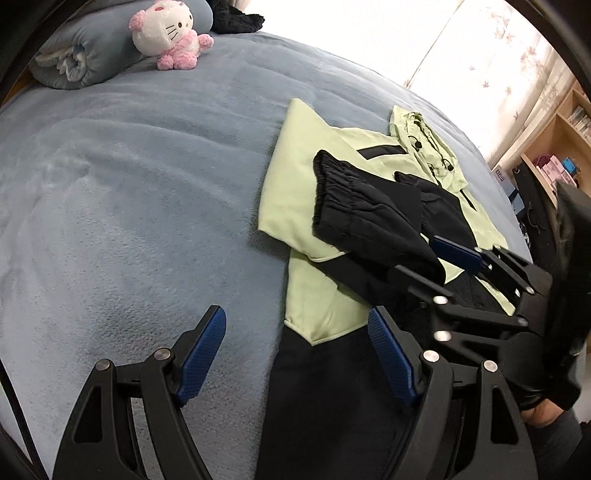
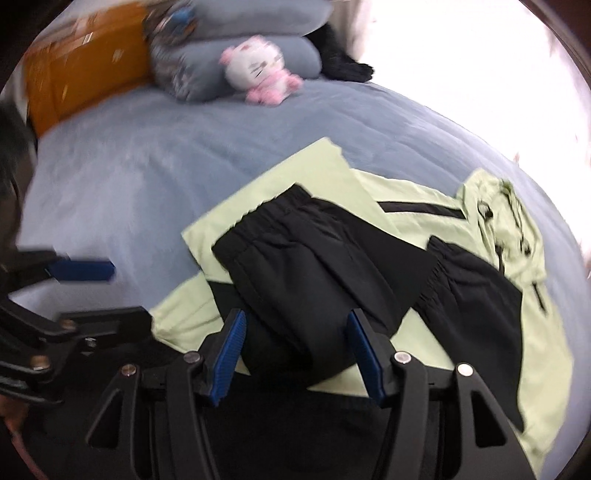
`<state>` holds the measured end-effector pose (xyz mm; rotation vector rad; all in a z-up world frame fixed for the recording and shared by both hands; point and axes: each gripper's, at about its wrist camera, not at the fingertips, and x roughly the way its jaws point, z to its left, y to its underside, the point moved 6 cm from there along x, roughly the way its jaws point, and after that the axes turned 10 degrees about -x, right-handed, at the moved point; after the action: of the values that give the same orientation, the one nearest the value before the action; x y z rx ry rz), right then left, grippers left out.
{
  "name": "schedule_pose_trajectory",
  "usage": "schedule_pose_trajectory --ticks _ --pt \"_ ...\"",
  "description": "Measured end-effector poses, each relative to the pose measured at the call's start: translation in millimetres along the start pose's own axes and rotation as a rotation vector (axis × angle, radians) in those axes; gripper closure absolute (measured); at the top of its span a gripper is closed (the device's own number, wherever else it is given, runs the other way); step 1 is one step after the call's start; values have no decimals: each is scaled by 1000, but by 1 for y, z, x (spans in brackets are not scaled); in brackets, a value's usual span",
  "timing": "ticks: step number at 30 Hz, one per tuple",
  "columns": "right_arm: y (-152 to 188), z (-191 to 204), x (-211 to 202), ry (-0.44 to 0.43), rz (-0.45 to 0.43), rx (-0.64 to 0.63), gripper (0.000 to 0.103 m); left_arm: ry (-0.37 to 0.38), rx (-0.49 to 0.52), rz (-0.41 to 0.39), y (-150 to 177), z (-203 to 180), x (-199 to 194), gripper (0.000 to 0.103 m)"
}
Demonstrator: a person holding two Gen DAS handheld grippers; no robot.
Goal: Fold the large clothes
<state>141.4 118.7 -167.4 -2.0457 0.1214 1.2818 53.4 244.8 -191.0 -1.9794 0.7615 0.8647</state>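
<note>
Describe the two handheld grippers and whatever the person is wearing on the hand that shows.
Both grippers are alike: the left gripper and right gripper have matte black, cut-out linkage arms joined by round silver pivot pins, each ending in a flat, ribbed blue pad. No cables or markings are visible. In the left wrist view, the hand carrying the right gripper wears a black glove below a dark sleeve.

A pink and white plush cat (image 1: 168,35) is sitting at the far left of the blue-grey bed (image 1: 129,177), leaning against a rolled blue blanket (image 1: 86,55). Something black and fuzzy (image 1: 236,18) is lying just right of it. Wooden shelves (image 1: 561,136) are standing at the far right.
</note>
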Motion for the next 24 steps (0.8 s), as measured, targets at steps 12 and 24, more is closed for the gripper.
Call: schedule_pose_trajectory --ticks 12,24 --pt "-27 -32 -21 143 -21 -16 100 -21 13 -5 6 0 0 25" --pt "165 -193 -80 55 -54 978 75 1 79 -12 12 -22 -2 25"
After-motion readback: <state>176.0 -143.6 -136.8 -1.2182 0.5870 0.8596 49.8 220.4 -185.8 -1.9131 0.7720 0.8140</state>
